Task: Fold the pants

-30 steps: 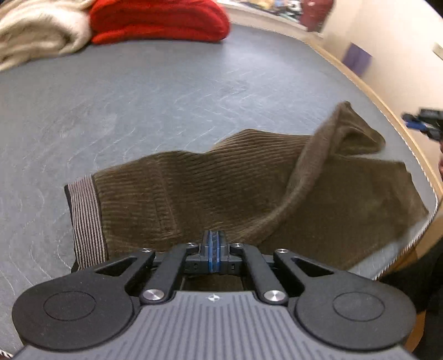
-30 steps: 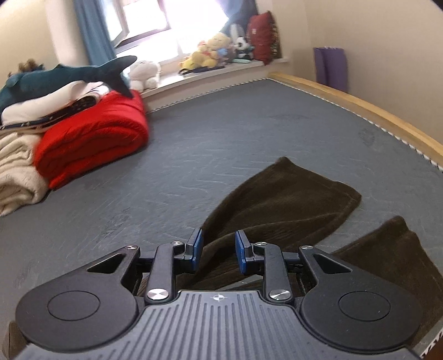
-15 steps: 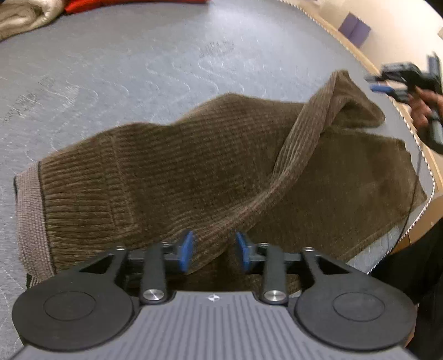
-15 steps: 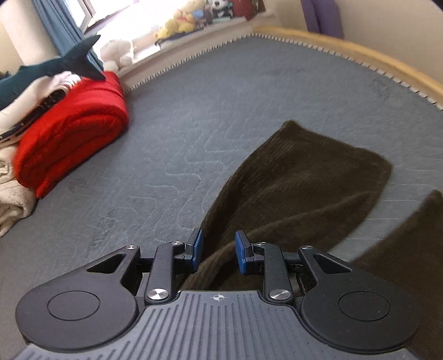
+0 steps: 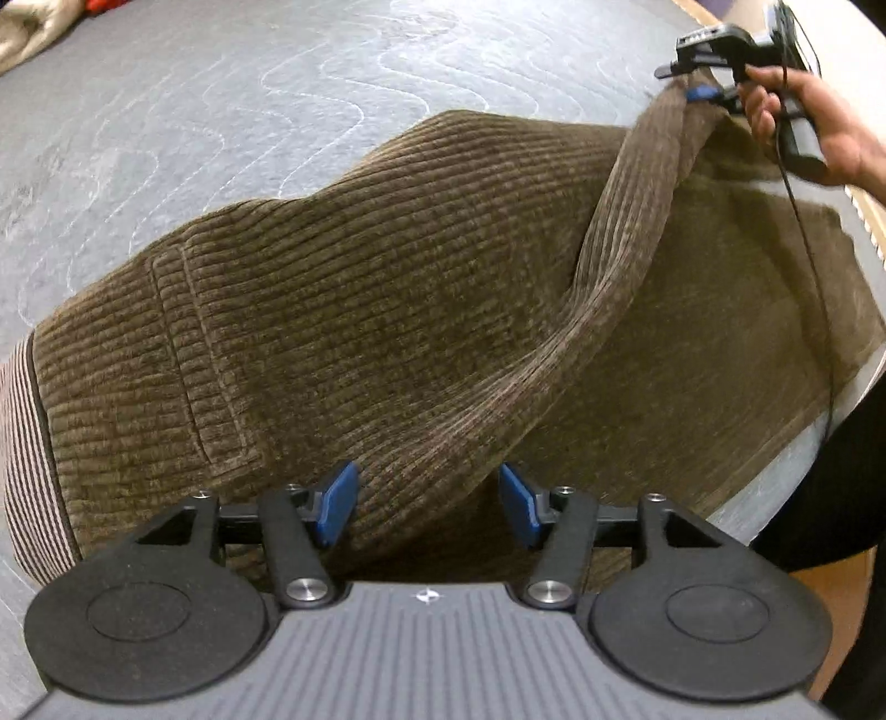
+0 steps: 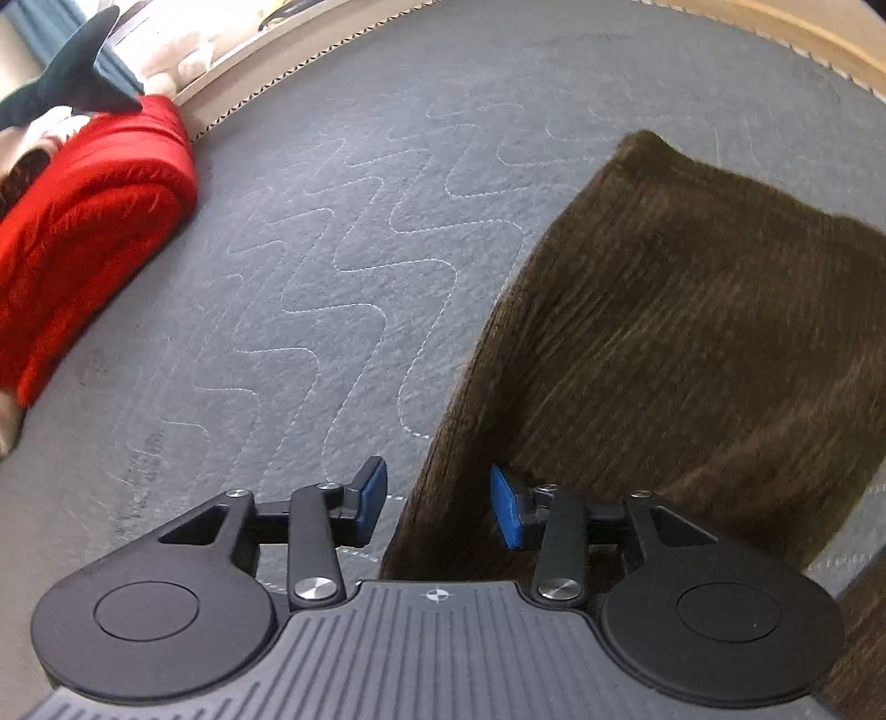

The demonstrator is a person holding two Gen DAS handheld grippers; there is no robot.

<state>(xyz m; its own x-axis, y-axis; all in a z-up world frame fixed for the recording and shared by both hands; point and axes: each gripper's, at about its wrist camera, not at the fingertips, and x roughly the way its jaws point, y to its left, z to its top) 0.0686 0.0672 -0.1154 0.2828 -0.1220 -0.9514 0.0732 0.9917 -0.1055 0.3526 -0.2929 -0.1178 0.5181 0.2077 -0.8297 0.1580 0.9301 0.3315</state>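
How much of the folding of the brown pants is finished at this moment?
Done: the pants lie on the mattress, one leg brought across onto the other, though its edge rises in a ridge. In hand: both the left gripper and the right gripper are opening, cloth between their jaws but unpressed. Left: flattening the ridge and folding toward the striped waistband.

Probably bedroom: quilted mattress [image 6: 343,288], plush shark [image 6: 66,83]

Under me: a grey quilted mattress [image 6: 343,266] with wavy white stitching.
To my far left: a folded red blanket [image 6: 83,238] lying on the mattress.
On top of it: a dark plush shark [image 6: 66,88].
Beside that: a cream blanket [image 5: 22,27], barely visible.
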